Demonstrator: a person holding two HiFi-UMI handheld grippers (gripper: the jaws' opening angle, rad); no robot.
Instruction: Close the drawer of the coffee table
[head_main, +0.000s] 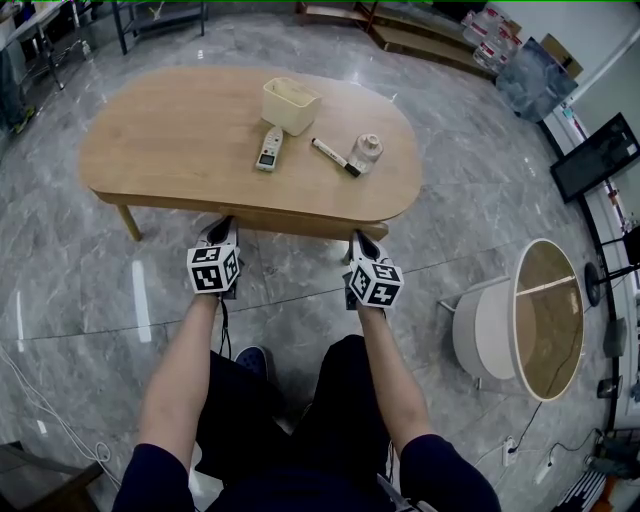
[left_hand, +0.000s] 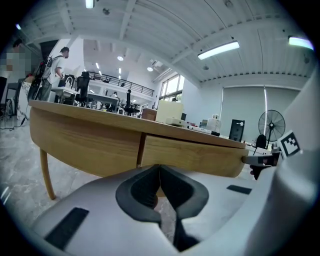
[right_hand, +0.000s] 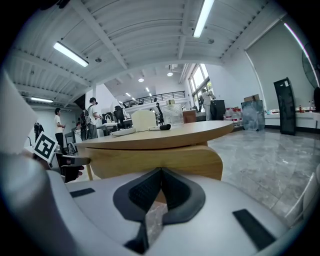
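Drawer (left_hand: 192, 156) under near edge of coffee desk (head_main: 170, 130); front looks flush, so judged closed or nearly; left claw (head_main: 221, 228) and right claw (head_main: 357, 243) both pinched together, empty, close to drawer front; contact unclear; perhaps final nudge left.

The hall is bright and evenly lit from above: long white ceiling tube lamps (left_hand: 217, 50) run across the roof, and daylight comes in through the tall windows (left_hand: 171, 89) at the far end. The polished grey marble floor (head_main: 480, 180) throws back pale streaks of glare (head_main: 140, 300) (the sharpest is a white bar at the head view's left). The kidney-shaped light wooden coffee table (head_main: 160, 140) casts only a soft, narrow shadow under its near edge. All three views bulge like fisheyes. Both gripper views have dark corners, a soft foreground close to the lens, and a fairly crisp distance.
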